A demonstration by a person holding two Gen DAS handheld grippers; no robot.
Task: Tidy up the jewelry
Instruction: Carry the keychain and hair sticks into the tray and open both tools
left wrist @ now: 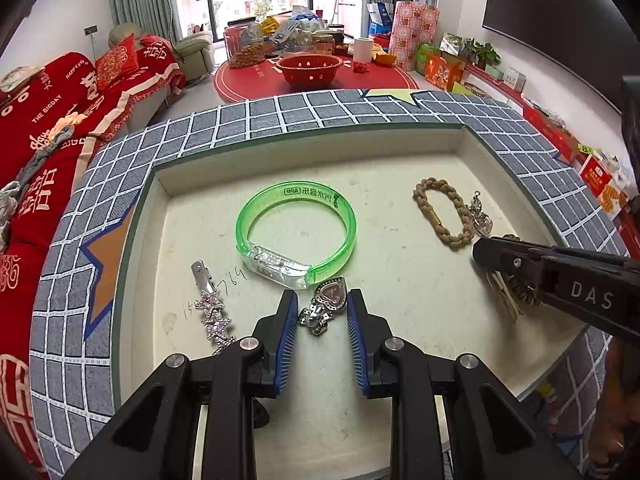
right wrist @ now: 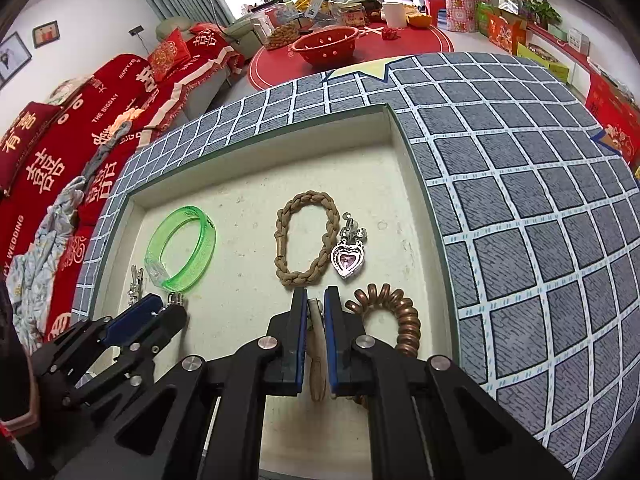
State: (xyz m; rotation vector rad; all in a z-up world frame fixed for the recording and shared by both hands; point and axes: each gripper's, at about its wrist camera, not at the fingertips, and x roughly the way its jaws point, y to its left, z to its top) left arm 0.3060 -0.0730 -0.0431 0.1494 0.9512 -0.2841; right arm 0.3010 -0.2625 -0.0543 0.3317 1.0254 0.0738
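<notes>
A shallow cream tray [left wrist: 312, 162] lies on a grey checked cloth. In it are a green see-through bangle [left wrist: 296, 232], a tan braided bracelet [left wrist: 444, 212] with a silver heart charm [right wrist: 346, 260] beside it, a star hair clip [left wrist: 212, 312] and a copper coil hair tie [right wrist: 402, 316]. My left gripper [left wrist: 323, 300] hangs low over the tray's near part, shut on a second silver heart charm [left wrist: 330, 294]. My right gripper [right wrist: 316, 294] is shut on a beige tassel cord [right wrist: 316, 364], just left of the coil tie. The cord's strands [left wrist: 506, 296] hang under that gripper.
The grey checked cloth [right wrist: 500, 208] with star patches surrounds the tray on all sides. A red-covered sofa [left wrist: 48, 128] stands to the left. Behind is a round red table [left wrist: 248, 80] with a red colander [left wrist: 310, 68], jars and boxes.
</notes>
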